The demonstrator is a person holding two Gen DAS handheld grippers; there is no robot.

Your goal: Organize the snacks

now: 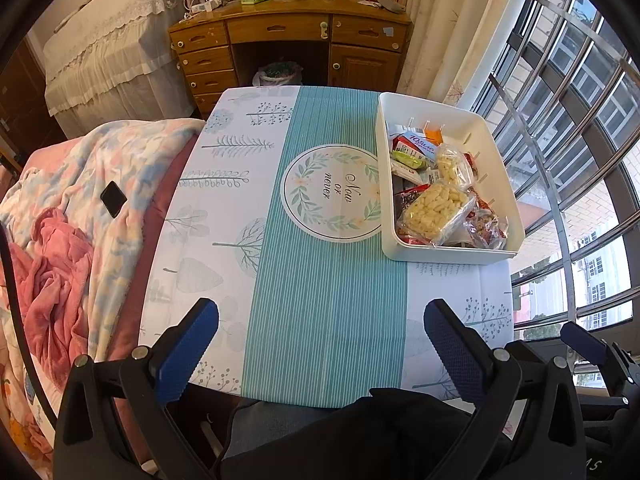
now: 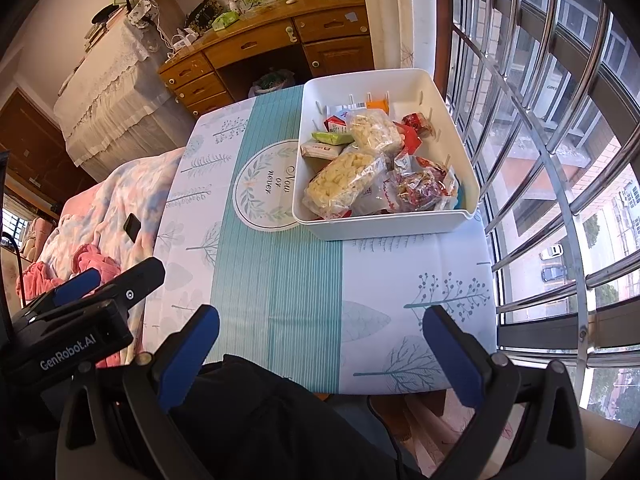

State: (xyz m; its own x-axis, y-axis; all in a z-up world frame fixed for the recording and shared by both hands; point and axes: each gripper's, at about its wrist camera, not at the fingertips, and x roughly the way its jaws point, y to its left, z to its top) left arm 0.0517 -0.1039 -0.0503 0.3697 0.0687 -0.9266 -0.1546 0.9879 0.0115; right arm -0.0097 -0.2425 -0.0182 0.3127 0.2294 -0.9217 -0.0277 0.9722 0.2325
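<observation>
A white plastic bin (image 1: 496, 152) stands at the far right of the table (image 1: 320, 300), also in the right wrist view (image 2: 384, 226). It holds several wrapped snacks: two clear packs of pale puffed sticks (image 1: 436, 210) (image 2: 344, 180), red and green packets (image 1: 408, 158) and a clear bag of red candies (image 2: 420, 188). My left gripper (image 1: 320, 320) is open and empty above the table's near edge. My right gripper (image 2: 320, 320) is open and empty above the near right corner. The left gripper shows in the right wrist view (image 2: 80, 304).
The table wears a white and teal cloth (image 2: 276, 280). A bed with a pink blanket (image 1: 60, 260) and a black phone (image 1: 113, 199) lies to the left. A wooden desk (image 1: 288, 40) stands behind. A barred window (image 2: 560, 160) runs along the right.
</observation>
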